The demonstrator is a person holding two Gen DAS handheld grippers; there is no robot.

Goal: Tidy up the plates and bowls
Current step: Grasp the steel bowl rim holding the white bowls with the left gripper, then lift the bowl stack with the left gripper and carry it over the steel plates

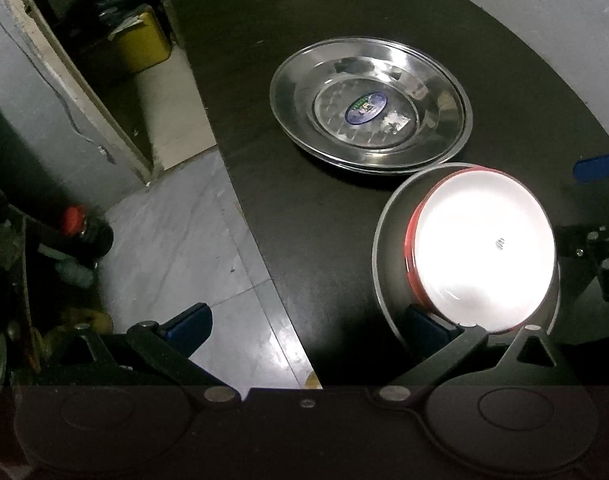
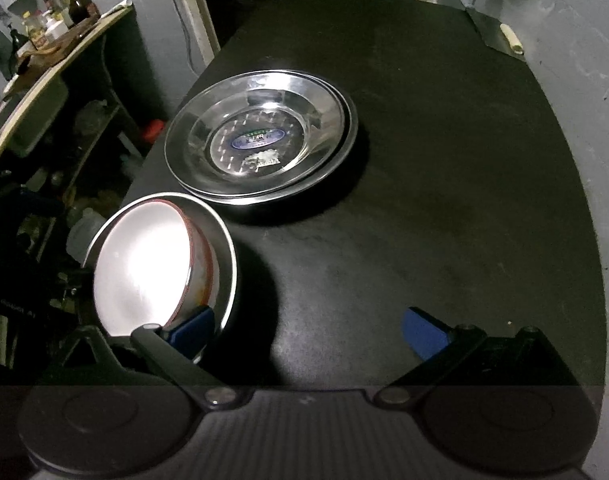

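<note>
I am finding the left gripper (image 1: 304, 328) nearest the lens, its fingers spread wide, one blue pad hanging over the floor and the other sitting at the near rim of the steel bowl (image 1: 388, 280). I am reading it as released, holding nothing. The right gripper (image 2: 316, 330) is likewise standing open, its left pad resting beside the same bowl and its right pad over bare table (image 2: 444, 220).

The steel bowl is sitting near the table's edge, and the red-rimmed bowl (image 2: 144, 264) is lying nested inside it, tilted against the inner wall rather than seated flat; its white interior is glaring under the light, so I am unable to judge its seating closely.

Further on, just beyond the bowls, the steel plates (image 2: 260, 136) are lying stacked, a second rim showing beneath the top one, slightly offset.

I am judging the task as nearly complete: plates are stacked, bowls are nested. What is remaining, possibly, is levelling the inner bowl and squaring the plate stack
</note>
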